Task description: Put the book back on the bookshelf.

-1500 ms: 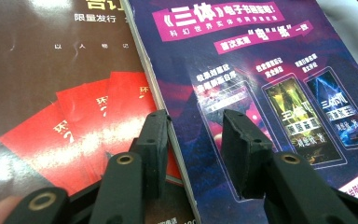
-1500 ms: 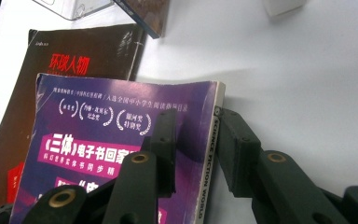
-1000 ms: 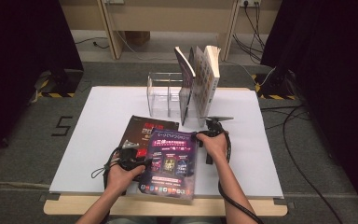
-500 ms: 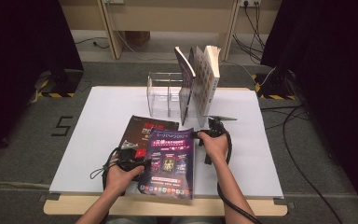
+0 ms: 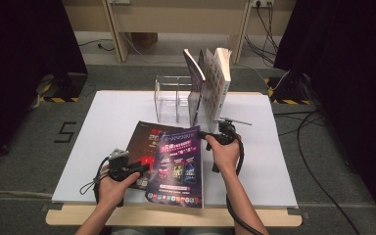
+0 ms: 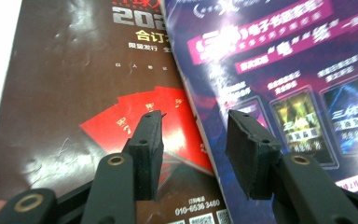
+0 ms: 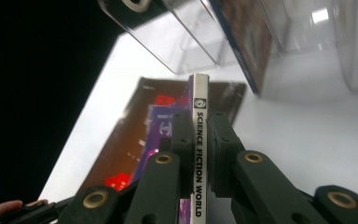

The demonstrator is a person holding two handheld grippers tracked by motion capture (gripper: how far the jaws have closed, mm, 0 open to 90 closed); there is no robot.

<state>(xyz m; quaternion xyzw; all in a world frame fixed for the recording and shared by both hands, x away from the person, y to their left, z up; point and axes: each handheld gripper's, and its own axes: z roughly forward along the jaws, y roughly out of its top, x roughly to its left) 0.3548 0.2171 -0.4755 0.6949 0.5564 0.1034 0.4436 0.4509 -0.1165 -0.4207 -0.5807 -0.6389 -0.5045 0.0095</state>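
Note:
A purple magazine (image 5: 176, 166) is tilted up along its spine, where my right gripper (image 5: 206, 137) is shut on it. In the right gripper view the jaws (image 7: 198, 119) have been closing and now clamp the white spine (image 7: 199, 154) printed "SCIENCE FICTION WORLD". Under it a dark brown magazine (image 5: 142, 139) lies flat on the table. My left gripper (image 5: 139, 169) hovers over the brown magazine (image 6: 74, 70) beside the purple one's (image 6: 279, 60) free edge. Its jaws (image 6: 193, 121) have just been opening and stand open, pressing on nothing.
A clear acrylic rack (image 5: 169, 98) stands at the back of the white table (image 5: 103, 117), with several books (image 5: 215, 83) upright in its right slots. Black cables trail from both grippers. Bare white surface lies left and right of the magazines.
The right gripper has risen with the purple magazine's spine, tipping that magazine up off the brown one. The left gripper has let go of the purple magazine's edge and shifted left.

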